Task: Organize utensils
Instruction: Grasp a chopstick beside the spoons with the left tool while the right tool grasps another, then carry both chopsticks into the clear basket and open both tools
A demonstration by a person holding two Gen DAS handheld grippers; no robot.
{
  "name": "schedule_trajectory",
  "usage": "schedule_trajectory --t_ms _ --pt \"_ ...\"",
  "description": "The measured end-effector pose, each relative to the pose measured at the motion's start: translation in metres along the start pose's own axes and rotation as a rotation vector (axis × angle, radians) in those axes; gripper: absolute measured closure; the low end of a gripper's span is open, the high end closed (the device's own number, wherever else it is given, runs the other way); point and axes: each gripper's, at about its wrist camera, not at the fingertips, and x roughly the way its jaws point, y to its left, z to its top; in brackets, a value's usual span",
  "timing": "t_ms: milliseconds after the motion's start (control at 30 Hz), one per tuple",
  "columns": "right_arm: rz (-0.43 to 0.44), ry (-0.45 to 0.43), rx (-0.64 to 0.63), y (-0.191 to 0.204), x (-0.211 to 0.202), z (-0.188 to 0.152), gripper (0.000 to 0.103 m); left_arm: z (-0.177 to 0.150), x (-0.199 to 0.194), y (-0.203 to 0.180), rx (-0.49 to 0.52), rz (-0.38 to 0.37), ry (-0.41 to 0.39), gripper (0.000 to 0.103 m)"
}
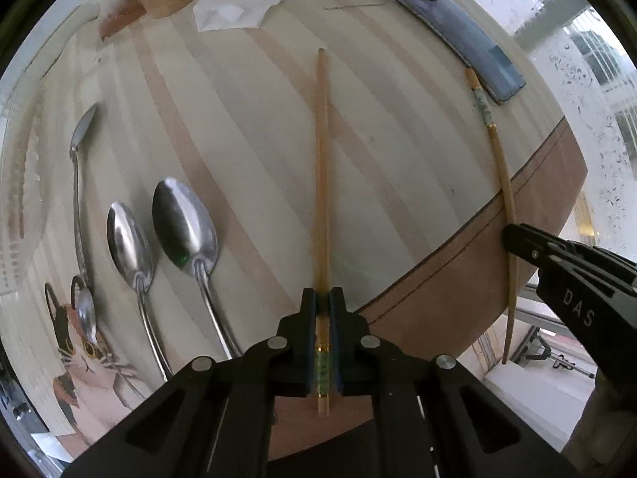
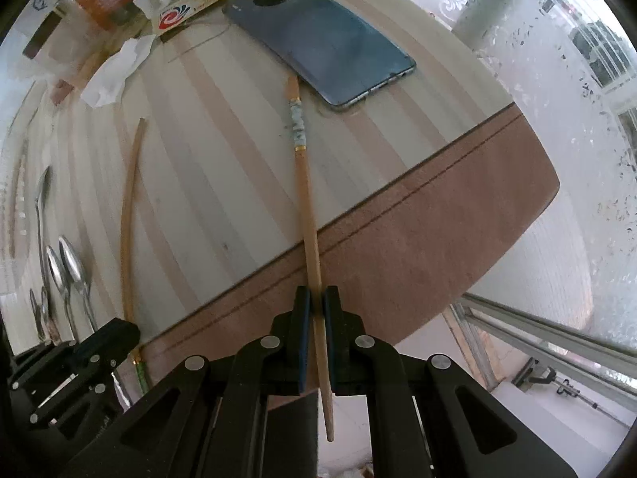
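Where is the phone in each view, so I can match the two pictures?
Left wrist view: the phone lies top right, near the table's edge, beyond the right gripper.
Right wrist view: the phone lies top centre, its near end beside the chopstick tip.
Shared landmark: the white tissue, left of the phone in both.

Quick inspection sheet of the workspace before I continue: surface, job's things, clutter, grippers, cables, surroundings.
Surface: striped wooden table, brown edge band.
Job's things: three spoons side by side, bowls away from the camera; a fourth spoon left of them; two chopsticks, one per gripper.
Clutter: phone face down, crumpled tissue, packets at the far edge.
Grippers: left hand-held gripper shut on the green-banded chopstick; right hand-held gripper shut on the white-banded chopstick, whose far tip touches the phone.
Cables: nothing seen.
Surroundings: window with patterned curtain.
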Motion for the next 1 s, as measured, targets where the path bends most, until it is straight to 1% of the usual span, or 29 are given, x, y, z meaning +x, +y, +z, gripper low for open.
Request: schedule_trajectory --t_ms 33,133,167,300,433,467,533,567,667,700,767,833,967,1000 --pt "0.002 0.003 -0.002 -0.001 0.0 -0.001 0.096 0.005 0.001 -0.001 -0.008 -0.008 0.003 0.098" --pt "-0.004 0.019 -0.007 0.0 0.0 0.011 0.096 0.018 0.007 0.0 -0.035 -0.032 0.007 0.094" --pt "-0.006 0.019 -0.007 0.004 -0.003 0.007 0.096 0.023 0.008 0.0 -0.04 -0.038 0.01 0.094" --pt "0.0 0.026 0.008 0.007 -0.001 0.021 0.096 0.037 0.008 -0.001 -0.045 -0.034 0.01 0.094" --pt "-0.012 0.027 0.006 0.005 0.0 0.031 0.096 0.05 0.012 -0.012 -0.034 -0.018 0.005 0.094" --pt "-0.015 0.027 0.004 0.016 0.002 0.041 0.096 0.054 0.012 -0.015 -0.03 -0.015 0.003 0.094" --pt "-0.025 0.025 0.001 0.017 0.002 0.042 0.096 0.061 0.013 -0.018 -0.011 -0.002 0.0 0.094" --pt "-0.031 0.022 -0.001 0.018 0.002 0.043 0.095 0.066 0.013 -0.016 -0.001 0.004 -0.004 0.098" --pt "-0.039 0.015 0.002 0.02 0.002 0.045 0.095 0.072 0.012 -0.023 0.033 0.037 -0.028 0.098" --pt "-0.041 0.008 0.006 0.024 -0.001 0.04 0.095 0.069 0.006 -0.018 0.038 0.041 -0.042 0.098" --pt "-0.036 0.0 0.018 0.024 -0.002 0.039 0.095 0.066 -0.003 -0.019 0.045 0.046 -0.07 0.099" --pt "-0.02 -0.009 0.033 0.024 -0.004 0.037 0.095 0.065 -0.018 -0.023 0.044 0.04 -0.108 0.098" --pt "0.011 -0.049 0.039 0.029 -0.021 0.04 0.096 0.066 -0.051 -0.014 0.03 0.026 -0.175 0.099" --pt "0.02 -0.063 0.038 0.032 -0.027 0.041 0.096 0.057 -0.059 -0.006 0.023 0.024 -0.191 0.099"
